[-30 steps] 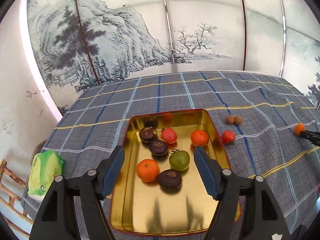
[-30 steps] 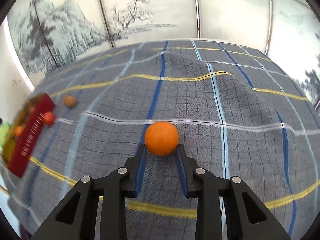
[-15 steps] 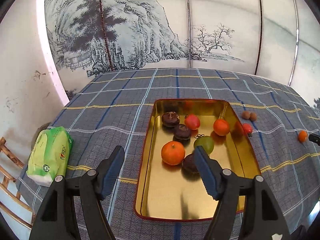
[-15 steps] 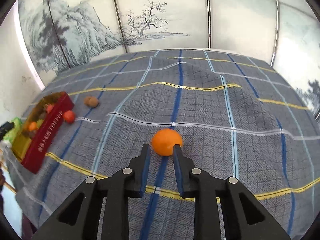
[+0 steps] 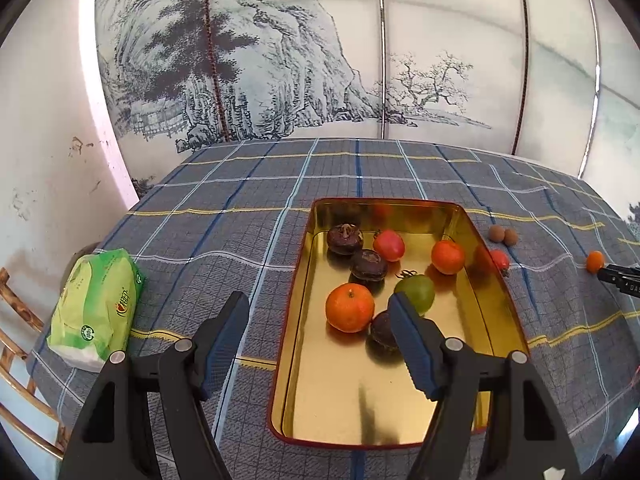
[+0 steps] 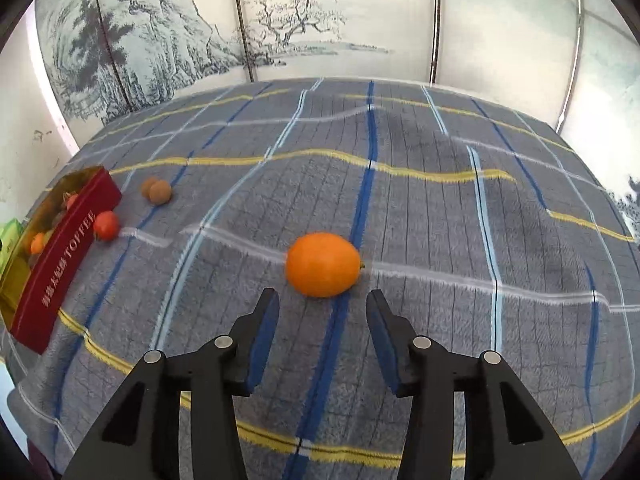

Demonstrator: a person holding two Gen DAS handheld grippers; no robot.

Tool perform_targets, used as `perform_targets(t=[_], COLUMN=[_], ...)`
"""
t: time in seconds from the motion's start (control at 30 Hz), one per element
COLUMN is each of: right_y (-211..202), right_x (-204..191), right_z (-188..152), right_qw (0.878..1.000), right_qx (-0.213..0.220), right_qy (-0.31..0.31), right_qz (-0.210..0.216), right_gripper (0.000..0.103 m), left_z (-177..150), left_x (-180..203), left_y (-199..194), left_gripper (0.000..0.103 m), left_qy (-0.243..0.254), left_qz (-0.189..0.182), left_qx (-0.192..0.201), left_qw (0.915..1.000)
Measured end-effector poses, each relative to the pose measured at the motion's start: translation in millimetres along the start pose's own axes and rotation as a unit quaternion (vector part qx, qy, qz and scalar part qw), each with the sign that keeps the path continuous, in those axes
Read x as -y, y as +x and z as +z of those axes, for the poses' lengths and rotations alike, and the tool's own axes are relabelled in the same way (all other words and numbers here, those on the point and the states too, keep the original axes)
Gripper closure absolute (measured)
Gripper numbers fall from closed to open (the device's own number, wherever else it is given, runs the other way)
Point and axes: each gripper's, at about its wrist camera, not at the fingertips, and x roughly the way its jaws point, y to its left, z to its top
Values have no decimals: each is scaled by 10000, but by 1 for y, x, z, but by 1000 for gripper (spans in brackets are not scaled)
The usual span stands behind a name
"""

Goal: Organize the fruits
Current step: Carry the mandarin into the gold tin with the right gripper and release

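A gold tin tray (image 5: 500, 292) with red outer walls (image 6: 60, 264) holds several fruits: an orange mandarin (image 5: 349, 307), a green tomato (image 5: 418, 290), red ones and dark brown ones. My left gripper (image 5: 320, 312) hovers open over the tray's near left edge, with nothing between its fingers. An orange kumquat (image 6: 323, 264) lies on the plaid cloth just ahead of my right gripper (image 6: 322, 306), whose jaws are opening; the fruit sits beyond the fingertips, untouched. The same kumquat (image 5: 595, 261) shows far right in the left wrist view.
A red tomato (image 6: 106, 225) and two brown longans (image 6: 157, 190) lie on the cloth beside the tray. A green tissue pack (image 5: 98, 306) sits at the table's left edge. A painted folding screen stands behind the table.
My right gripper went from shut to parted and drew back from the kumquat, which rolled a little. The left gripper shifted left, so the tray now sits to its right.
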Motion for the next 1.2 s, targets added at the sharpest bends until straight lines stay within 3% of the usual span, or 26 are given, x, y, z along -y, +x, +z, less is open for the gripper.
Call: perform_targets(t=[0.2,0.33,0.47,0.53,0.7,0.83,1.03,1.2], right_y=[11,32,16,-6,-56,-64,-44,-13], right_x=[-3,-2,-6,-16,-94,-164,-259,-321], right_z=[18,21,20,22,38,48,41,23], right_qw=[10000,9996,9997,9979,9848,9675,9465,9392], right_qx=[15,-272,5,223,499,309,-150,-722], right_qy=[-46,-9,165,275,-299,-880,-1519,-1745], right_qz=[20,-29,168,536,1634,2350,2845,2868], right_gripper=[53,58,59,59,59,59,59,59], left_z=[-3,-3,2,5,6,2,-1,-2], left_x=[-21,-34,-44,-51,-63,-71,-74,-73], left_y=[11,23,33,38,50,54,52,51], left_gripper=[34,34,34,34,31,31,27,24], left_qy=[-334,-424,-445,-532,-713,-944,-1148,-1099], left_qz=[101,221,330,300,73,-131,-82,-67], left_qx=[155,138,141,184,191,191,281,297], left_qw=[9993,9988,9984,9980,9972,9953,9930,9935])
